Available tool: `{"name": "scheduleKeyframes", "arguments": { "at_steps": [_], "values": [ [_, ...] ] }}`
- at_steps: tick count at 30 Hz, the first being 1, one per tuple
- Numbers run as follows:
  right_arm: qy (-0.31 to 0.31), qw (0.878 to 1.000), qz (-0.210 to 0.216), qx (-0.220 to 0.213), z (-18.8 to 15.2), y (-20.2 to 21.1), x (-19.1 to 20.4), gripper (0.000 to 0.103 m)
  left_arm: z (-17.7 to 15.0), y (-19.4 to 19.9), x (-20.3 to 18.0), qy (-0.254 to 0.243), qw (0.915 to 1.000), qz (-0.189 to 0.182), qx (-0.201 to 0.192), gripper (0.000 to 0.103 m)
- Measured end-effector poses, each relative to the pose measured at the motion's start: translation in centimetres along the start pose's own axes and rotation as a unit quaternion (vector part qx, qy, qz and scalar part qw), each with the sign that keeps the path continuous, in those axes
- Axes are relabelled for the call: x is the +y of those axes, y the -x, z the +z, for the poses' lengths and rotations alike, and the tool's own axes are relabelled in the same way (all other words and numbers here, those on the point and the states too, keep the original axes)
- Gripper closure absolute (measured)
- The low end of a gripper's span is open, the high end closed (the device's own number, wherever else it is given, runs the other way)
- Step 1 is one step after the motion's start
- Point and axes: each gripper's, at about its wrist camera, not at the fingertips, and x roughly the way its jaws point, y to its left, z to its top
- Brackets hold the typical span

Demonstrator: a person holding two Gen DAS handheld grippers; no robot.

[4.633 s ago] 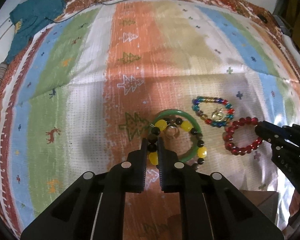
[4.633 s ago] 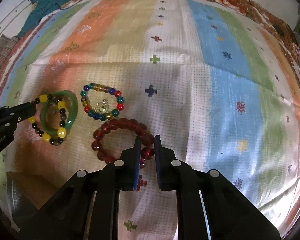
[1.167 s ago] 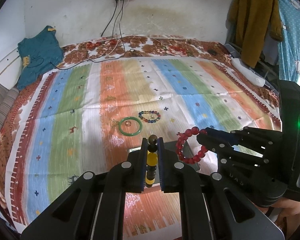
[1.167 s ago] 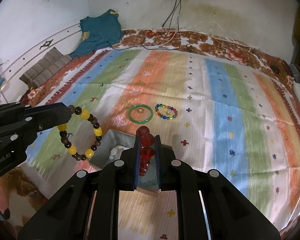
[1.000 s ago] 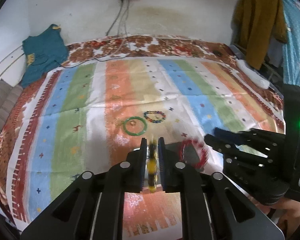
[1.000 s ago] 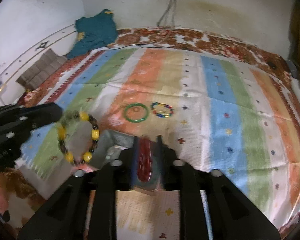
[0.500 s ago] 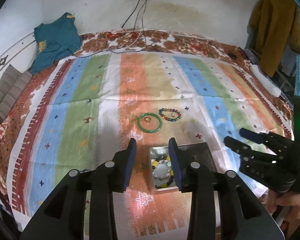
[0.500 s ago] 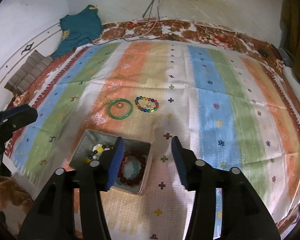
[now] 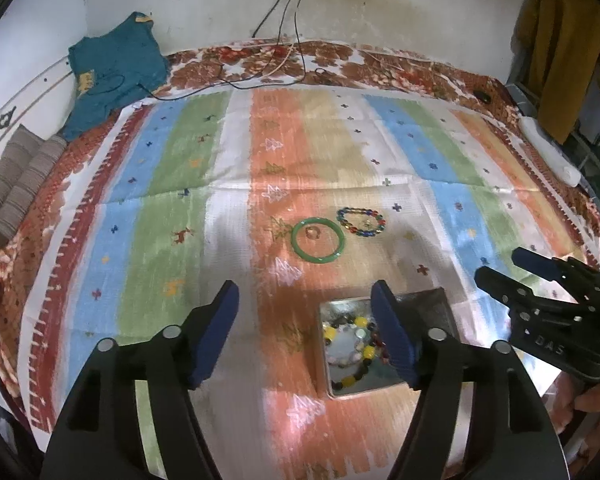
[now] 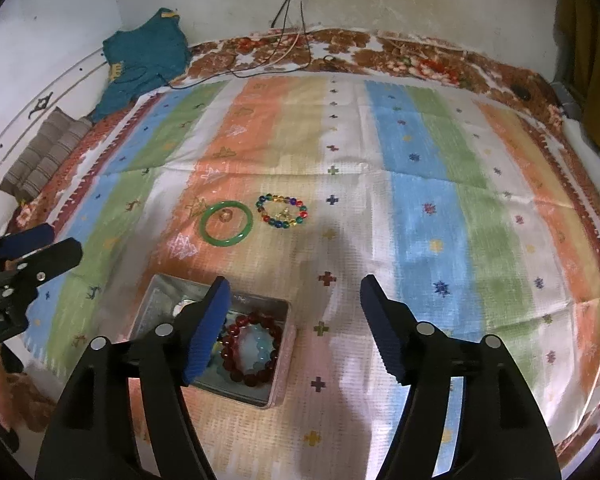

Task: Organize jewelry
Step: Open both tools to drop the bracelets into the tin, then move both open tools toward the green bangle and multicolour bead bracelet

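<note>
Tin (image 10: 278, 384): sat open on the striped blanket (image 9: 228, 216), near its front edge, lower centre in both views.
Tin contents, right half: red bead bracelet (image 10: 252, 350) lay flat, ringing a pale blue piece I couldn't identify.
Tin contents, left half: yellow/black bead bracelet (image 9: 349, 350) lay around a white round piece.
Outside the tin: green bangle (image 9: 318, 239) and multicolour bead bracelet (image 9: 360, 222) lay just beside each other on the blanket, well behind the tin. A small ring lay inside the bangle.
Left gripper (image 9: 304, 334): jaws were wide open and held nothing, right finger over the tin.
Right gripper (image 10: 294, 324): jaws were wide open and held nothing, left finger over the tin's middle.
Edges: blanket front edge ran close under both grippers. The wall stood at the far side with cables (image 9: 284, 32) hanging down it.
Room: wide bare blanket lay right of the tin and behind the loose pieces.
Clutter: teal garment (image 9: 116, 68) lay at far left and folded striped cloth (image 9: 16, 184) at the left edge, both well apart from the jewelry.
</note>
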Motion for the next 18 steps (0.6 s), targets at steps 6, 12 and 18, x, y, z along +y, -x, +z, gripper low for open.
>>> {"name": "scheduleKeyframes", "arguments": {
  "at_steps": [6,12,18],
  "values": [
    [-0.009,1.0,-0.004,0.001,0.8,-0.8,-0.4,0.026,1.0,-1.5,1.2,0.014,0.9997,0.011,0.015,0.024],
    [-0.01,1.0,-0.012,0.007,1.8,-2.0,-0.8,0.025,1.8,-2.9,1.3,0.014,0.9994,0.019,0.027,0.021],
    [-0.006,1.0,-0.017,0.008,2.8,-3.0,-0.8,0.024,2.5,-4.1,0.7,-0.005,0.9991,0.028,0.033,0.019]
  ]
}}
